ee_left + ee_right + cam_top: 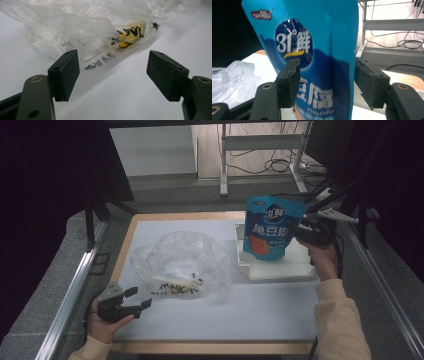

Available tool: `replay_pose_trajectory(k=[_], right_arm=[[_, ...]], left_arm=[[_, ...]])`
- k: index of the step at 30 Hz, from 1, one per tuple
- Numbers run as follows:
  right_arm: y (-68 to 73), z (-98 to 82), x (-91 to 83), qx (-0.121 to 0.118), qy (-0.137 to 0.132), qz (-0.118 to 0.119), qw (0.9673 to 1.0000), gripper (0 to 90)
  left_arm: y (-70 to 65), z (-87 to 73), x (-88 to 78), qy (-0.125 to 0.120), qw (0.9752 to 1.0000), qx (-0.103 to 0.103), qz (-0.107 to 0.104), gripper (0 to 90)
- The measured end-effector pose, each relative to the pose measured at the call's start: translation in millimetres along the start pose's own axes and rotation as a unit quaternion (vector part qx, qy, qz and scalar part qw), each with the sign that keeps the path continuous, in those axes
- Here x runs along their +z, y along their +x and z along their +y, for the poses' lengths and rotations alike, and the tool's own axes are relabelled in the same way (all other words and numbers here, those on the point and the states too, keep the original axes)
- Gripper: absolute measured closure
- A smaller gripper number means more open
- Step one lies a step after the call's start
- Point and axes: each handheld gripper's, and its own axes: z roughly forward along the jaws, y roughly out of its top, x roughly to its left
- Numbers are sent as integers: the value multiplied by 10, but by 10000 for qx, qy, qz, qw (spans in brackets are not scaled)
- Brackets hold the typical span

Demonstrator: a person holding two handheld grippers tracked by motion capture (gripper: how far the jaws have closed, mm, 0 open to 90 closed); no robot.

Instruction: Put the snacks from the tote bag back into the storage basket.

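Left gripper (142,298): near tabletop's (260,312) front-left corner, jaws wide, empty.
Crumpled clear plastic bag (182,262): left-centre, unopened, filling likely pending.
Blue fish-tofu pouch (271,227): upright in white tray (280,268), right-rear.
Right gripper (325,83): jaws parted around pouch, apparently released.

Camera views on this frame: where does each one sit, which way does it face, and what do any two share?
High view: above the person's side, looking forward and down on the table; both forearms, the left tool and the right tool show.
Left gripper view: rides the left tool, looking low across the table at the clear plastic bag; its open jaws show.
Right gripper view: rides the right tool, facing the blue pouch between its jaws.
Shared: high view shows the bag and the pouch too.
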Motion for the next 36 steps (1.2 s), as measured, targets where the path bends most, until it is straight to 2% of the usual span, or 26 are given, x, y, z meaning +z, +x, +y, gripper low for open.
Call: replay_pose_trajectory(k=[5,11,17,21,31,36], right_arm=[[30,-111,-89,53,94,-90,9999,357],[122,-269,-230,93,36,0,10000,353],[309,-441,-327,-5,40,259,9997,353],[465,-571,-357,-58,150,500,9986,353],[839,-1017,-323,-183,638,1000,9928,353],[979,-1195,-320,-196,776,1215,9894,353]], left_arm=[[-5,3,-6,-7,10000,7,4,265],[-9,3,-6,-8,10000,13,3,265],[-7,5,-9,-11,10000,18,14,265],[-6,5,-11,-17,10000,18,19,265],[-13,3,-9,-14,10000,28,29,264],[-18,1,-7,-12,10000,44,26,264]])
